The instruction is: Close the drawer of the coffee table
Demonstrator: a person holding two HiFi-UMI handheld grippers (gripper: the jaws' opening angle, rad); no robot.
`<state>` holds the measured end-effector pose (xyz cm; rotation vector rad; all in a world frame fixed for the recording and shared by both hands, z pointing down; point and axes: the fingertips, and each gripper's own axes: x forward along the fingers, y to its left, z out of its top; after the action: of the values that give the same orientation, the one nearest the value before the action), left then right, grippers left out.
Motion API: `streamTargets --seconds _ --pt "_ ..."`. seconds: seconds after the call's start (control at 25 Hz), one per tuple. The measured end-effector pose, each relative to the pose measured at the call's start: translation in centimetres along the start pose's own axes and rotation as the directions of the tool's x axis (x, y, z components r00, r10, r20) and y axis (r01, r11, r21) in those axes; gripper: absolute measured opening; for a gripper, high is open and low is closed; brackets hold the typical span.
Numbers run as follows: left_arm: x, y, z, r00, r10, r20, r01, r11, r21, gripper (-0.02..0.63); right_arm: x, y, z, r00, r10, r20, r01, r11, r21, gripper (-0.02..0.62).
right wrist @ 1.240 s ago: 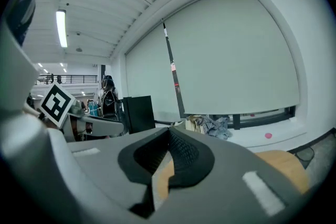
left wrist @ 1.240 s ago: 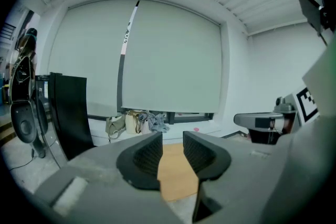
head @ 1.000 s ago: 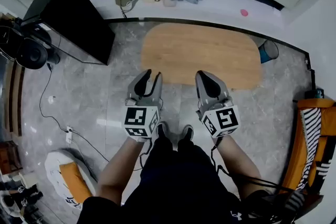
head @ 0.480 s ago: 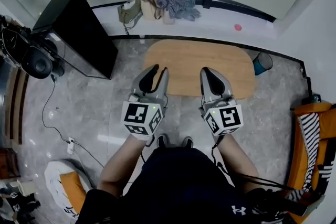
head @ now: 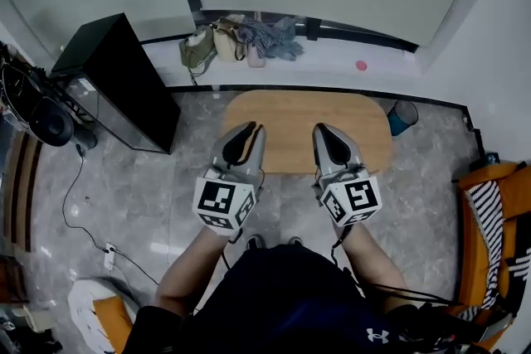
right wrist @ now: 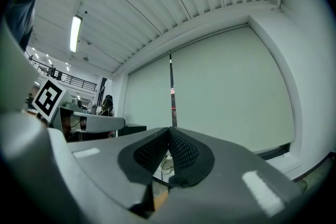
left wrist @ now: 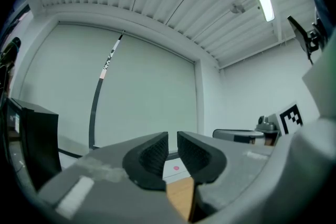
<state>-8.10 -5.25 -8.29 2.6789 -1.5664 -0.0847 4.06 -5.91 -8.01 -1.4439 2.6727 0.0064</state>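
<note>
Coffee table (head: pixel 303 113), an oval pale-wood top on the grey stone floor (head: pixel 141 186), lies ahead of both tongs, whose tips overlap its near edge; no drawer shows. The left gripper (head: pixel 250 128) has jaws a narrow slit apart, just closing on nothing. The right gripper (head: pixel 323 129) is pressed together, empty. Black-and-white square markers (head: pixel 222 203) cover their cubes.
</note>
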Motion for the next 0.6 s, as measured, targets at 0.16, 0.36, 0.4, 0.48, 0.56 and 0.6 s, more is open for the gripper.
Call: streamTargets --seconds 0.16,0.36,0.4,0.48,0.56,0.6 --pt "-0.7 0.5 -0.2 1.000 0.005 -0.014 -0.005 1.000 -0.001 0.060 -0.4 0.7 -0.1 1.000 -0.008 -0.009 0.008 1.000 0.003 0.002" --pt "-1.8 1.5 -0.3 1.000 0.004 -0.013 -0.004 1.000 -0.009 0.060 -0.3 2.1 -0.3 1.000 -0.014 -0.014 0.014 1.000 -0.006 0.002" --pt "-1.9 1.5 -0.4 1.000 0.002 -0.014 -0.002 1.000 -0.011 0.060 -0.3 2.3 -0.3 1.000 -0.015 -0.017 0.015 1.000 -0.007 0.002" --pt "-2.1 1.6 -0.7 1.000 -0.004 -0.016 0.004 1.000 -0.014 0.060 -0.5 2.6 -0.5 1.000 -0.018 -0.021 0.018 1.000 -0.006 0.002" --pt "-2.5 1.8 -1.0 1.000 -0.008 -0.018 0.007 1.000 -0.020 0.060 -0.6 3.0 -0.6 1.000 -0.024 -0.019 0.024 1.000 -0.005 0.002" --pt "-2.8 2.0 -1.2 1.000 -0.009 -0.019 0.008 1.000 -0.022 0.060 -0.7 3.3 -0.6 0.999 -0.029 -0.017 0.029 1.000 -0.006 0.002"
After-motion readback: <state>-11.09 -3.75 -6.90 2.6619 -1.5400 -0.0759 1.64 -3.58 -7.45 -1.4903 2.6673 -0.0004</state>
